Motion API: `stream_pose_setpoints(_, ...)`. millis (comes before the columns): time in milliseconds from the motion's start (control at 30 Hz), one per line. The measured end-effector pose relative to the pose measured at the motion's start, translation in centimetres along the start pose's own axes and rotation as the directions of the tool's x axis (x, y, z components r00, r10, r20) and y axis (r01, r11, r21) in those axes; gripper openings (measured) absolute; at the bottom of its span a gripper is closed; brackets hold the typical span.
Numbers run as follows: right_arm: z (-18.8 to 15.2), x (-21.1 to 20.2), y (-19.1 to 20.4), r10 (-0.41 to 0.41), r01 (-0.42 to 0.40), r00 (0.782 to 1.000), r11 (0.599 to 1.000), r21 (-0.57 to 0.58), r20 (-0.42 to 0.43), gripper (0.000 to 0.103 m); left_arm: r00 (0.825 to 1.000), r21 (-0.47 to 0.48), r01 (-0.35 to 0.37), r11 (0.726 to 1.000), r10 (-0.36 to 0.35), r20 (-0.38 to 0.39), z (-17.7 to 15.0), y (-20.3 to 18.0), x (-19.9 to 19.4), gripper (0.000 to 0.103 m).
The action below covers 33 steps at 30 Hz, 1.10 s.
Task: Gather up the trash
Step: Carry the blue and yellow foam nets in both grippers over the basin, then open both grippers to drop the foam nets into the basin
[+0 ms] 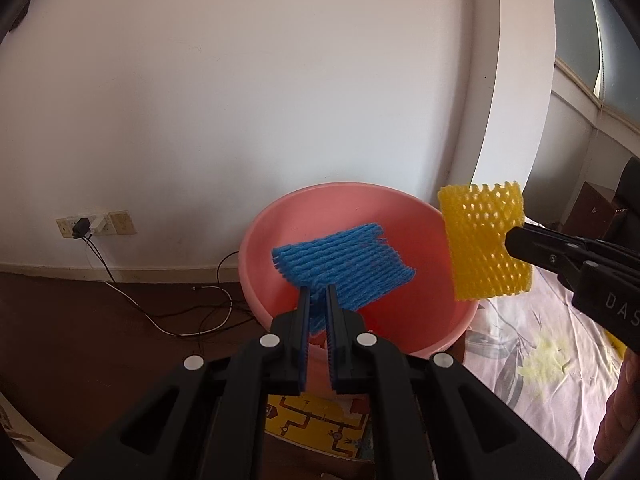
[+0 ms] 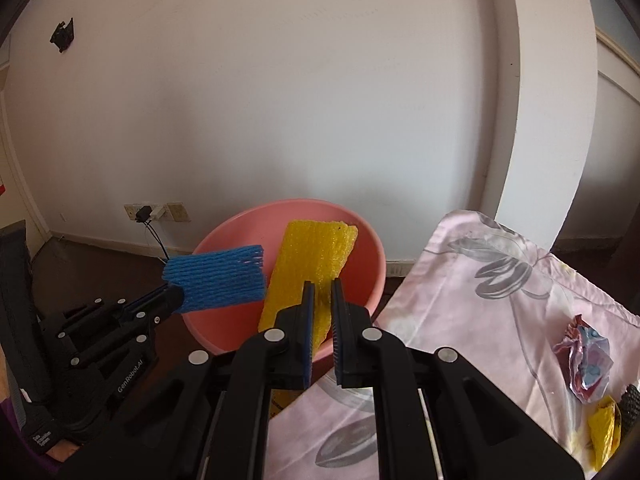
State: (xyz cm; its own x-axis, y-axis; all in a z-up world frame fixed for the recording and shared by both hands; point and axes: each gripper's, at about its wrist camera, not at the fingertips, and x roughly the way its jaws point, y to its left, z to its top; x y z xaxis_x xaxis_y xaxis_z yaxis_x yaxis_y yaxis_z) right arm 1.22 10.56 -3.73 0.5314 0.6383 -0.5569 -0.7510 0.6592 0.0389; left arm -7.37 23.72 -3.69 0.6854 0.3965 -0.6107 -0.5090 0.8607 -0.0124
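Observation:
My left gripper (image 1: pixel 317 290) is shut on a blue foam net sleeve (image 1: pixel 344 266), which hangs over the pink plastic basin (image 1: pixel 320 208). From the right wrist view the same gripper (image 2: pixel 174 294) shows at the left with the blue sleeve (image 2: pixel 216 280) in it. My right gripper (image 2: pixel 322 284) is shut on a yellow foam net sleeve (image 2: pixel 312 264), held above the basin (image 2: pixel 360 292). In the left wrist view the right gripper (image 1: pixel 510 242) comes in from the right with the yellow sleeve (image 1: pixel 482 240) at the basin's right rim.
A pink floral cloth (image 2: pixel 480 280) covers the surface at right, with a crumpled wrapper (image 2: pixel 584 360), a yellow scrap (image 2: pixel 604 436) and a dark piece (image 2: pixel 630 404) on it. Pale yellow foam (image 1: pixel 544 364) lies on the cloth. Wall sockets (image 1: pixel 96 226) and cables (image 1: pixel 160 312) are at left.

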Motion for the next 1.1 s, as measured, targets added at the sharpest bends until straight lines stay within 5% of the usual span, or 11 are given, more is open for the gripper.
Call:
stream_pose_setpoints(533,0.2,5.4,0.5,0.029,-0.032,0.996,0.999,-0.039,-0.081,0.008,1.000,0.017,-0.012,1.000,0.012,0.000,0.5,-1.1,2.5,0.008)
stream_pose_setpoints(733,0.5,5.8,0.5,0.056,-0.061,0.994,0.997,-0.049,-0.098,0.009,1.000,0.000,0.000,1.000,0.000,0.018,0.9,-1.0,2.3,0.029)
stream_pose_setpoints(1100,1.2,4.9,-0.5,0.082,-0.085,0.994,0.996,-0.028,-0.075,0.024,0.997,0.006,0.029,1.000,-0.029,0.067,1.4,-1.0,0.9,0.036)
